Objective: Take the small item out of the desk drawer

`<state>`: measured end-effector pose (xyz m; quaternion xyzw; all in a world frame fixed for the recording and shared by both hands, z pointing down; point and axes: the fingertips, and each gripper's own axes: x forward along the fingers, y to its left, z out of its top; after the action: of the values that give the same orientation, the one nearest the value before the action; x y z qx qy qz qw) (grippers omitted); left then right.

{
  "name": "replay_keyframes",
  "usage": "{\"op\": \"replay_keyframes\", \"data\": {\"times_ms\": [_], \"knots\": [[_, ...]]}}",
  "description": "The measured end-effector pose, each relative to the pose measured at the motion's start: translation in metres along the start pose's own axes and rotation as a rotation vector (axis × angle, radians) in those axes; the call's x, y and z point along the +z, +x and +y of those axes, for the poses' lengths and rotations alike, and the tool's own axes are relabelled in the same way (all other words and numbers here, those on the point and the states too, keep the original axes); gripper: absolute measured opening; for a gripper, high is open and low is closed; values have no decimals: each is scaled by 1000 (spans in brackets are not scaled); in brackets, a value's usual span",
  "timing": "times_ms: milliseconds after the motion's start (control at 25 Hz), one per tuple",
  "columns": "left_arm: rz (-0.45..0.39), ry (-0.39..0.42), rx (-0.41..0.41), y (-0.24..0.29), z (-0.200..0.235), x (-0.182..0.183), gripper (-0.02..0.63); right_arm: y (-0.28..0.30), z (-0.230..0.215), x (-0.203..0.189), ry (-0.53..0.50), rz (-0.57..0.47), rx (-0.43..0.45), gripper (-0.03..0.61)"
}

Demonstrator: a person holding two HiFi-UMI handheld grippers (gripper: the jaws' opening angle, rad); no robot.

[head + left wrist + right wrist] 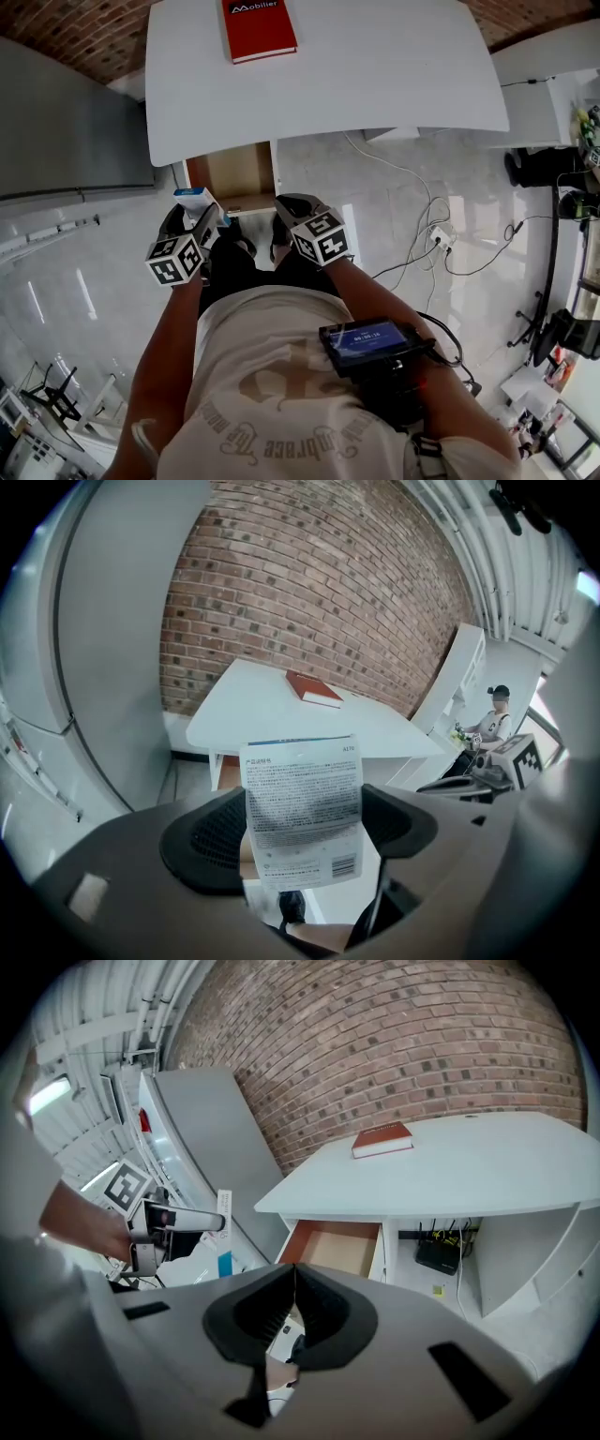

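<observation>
A small white box with fine print and a blue edge stands upright between the pads of my left gripper, which is shut on it. In the head view the small box shows at the tip of the left gripper, held in front of the desk drawer. The wooden drawer is pulled out under the white desk and looks empty. My right gripper has its jaws together with nothing between them; it hangs beside the left one.
A red book lies on the white desk top. Cables and a power strip trail over the floor at the right. A grey cabinet stands to the left. A black router sits under the desk.
</observation>
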<state>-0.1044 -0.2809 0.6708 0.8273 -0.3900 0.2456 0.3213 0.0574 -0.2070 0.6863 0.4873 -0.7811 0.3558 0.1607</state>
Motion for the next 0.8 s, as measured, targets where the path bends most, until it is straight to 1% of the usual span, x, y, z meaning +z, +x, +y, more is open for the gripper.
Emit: {"op": "replay_keyframes", "data": {"times_ms": [240, 480, 800], "knots": [[-42, 29, -26, -10, -14, 19, 385, -15, 3, 28, -16, -64, -5, 6], [-67, 46, -48, -21, -21, 30, 385, -20, 17, 55, -58, -109, 30, 6], [-111, 81, -52, -33, -27, 43, 385, -30, 23, 95, -131, -151, 61, 6]]}}
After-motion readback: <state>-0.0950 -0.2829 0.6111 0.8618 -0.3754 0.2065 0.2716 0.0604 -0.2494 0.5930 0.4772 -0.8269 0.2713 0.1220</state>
